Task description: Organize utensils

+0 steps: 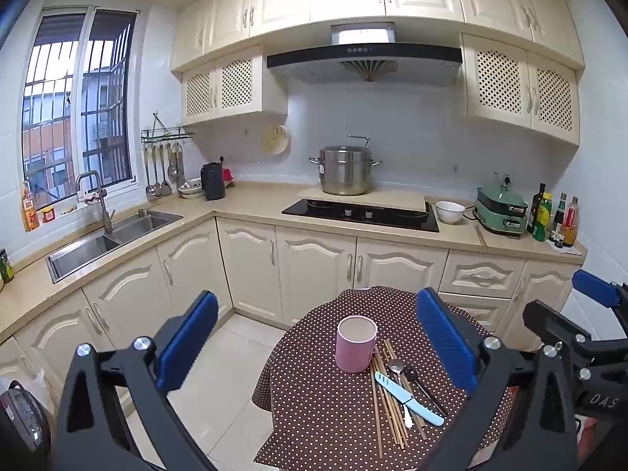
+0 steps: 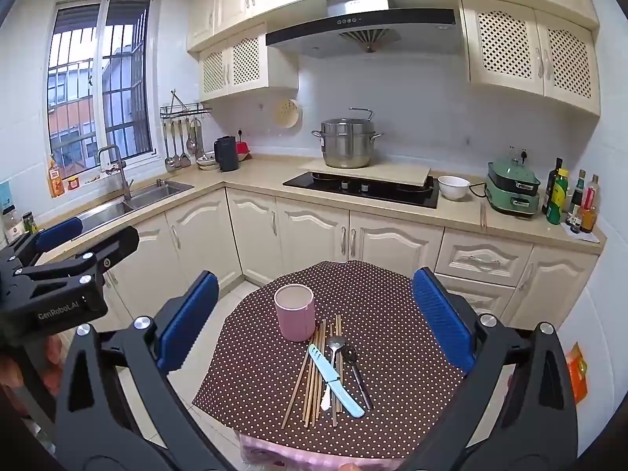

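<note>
One pink cup [image 2: 294,318] stands upright on the bench [image 2: 392,333], which wears a brown polka-dot cloth. Just beside the cup, on its near right, lies the pile of utensils: one pale blue knife [image 2: 335,381] crossing diagonally on top, one silver spoon [image 2: 336,343], one dark spoon [image 2: 355,369], and a loose bundle of wooden chopsticks [image 2: 312,380] fanned underneath. The chopsticks overlap too much to count exactly; a white handle tip [image 2: 325,403] pokes out below the knife, its owner hard to make out.

The right tool [image 2: 314,314] hangs above the bench, blue pads spread wide apart, gripping nothing. The left tool [image 1: 316,343] likewise gapes wide and empty, to the left of the other; each appears cut off at the other's frame edge.

Behind, one steel pot [image 2: 347,143] sits by the hob, one white bowl [image 2: 453,187] beside it.
</note>
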Tool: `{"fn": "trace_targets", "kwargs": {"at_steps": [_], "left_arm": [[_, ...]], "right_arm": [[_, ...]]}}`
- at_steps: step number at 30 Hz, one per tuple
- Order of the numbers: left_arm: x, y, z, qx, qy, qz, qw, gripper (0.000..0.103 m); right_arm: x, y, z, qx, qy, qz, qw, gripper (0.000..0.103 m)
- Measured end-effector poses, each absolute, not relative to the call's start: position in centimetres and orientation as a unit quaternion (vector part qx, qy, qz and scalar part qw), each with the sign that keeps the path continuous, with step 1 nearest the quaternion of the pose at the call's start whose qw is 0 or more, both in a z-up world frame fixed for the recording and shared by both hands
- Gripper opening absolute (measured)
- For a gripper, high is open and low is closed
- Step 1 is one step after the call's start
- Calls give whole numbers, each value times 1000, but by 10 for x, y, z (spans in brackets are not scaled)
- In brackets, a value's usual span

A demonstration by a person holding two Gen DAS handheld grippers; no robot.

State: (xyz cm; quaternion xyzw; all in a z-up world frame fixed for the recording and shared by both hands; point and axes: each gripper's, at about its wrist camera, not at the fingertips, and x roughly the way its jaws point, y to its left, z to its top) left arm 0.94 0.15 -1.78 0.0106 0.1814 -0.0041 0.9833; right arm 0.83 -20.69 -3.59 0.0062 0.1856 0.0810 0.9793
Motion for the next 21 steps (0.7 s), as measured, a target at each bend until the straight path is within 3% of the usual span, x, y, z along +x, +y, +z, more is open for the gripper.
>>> {"fn": "trace_targets", "kwargs": {"at_steps": [21], "left_arm": [[23, 1, -14, 15, 193, -5, 981, 99]], "right_arm": [[19, -201, -29, 7, 197, 83, 977, 97]]}}
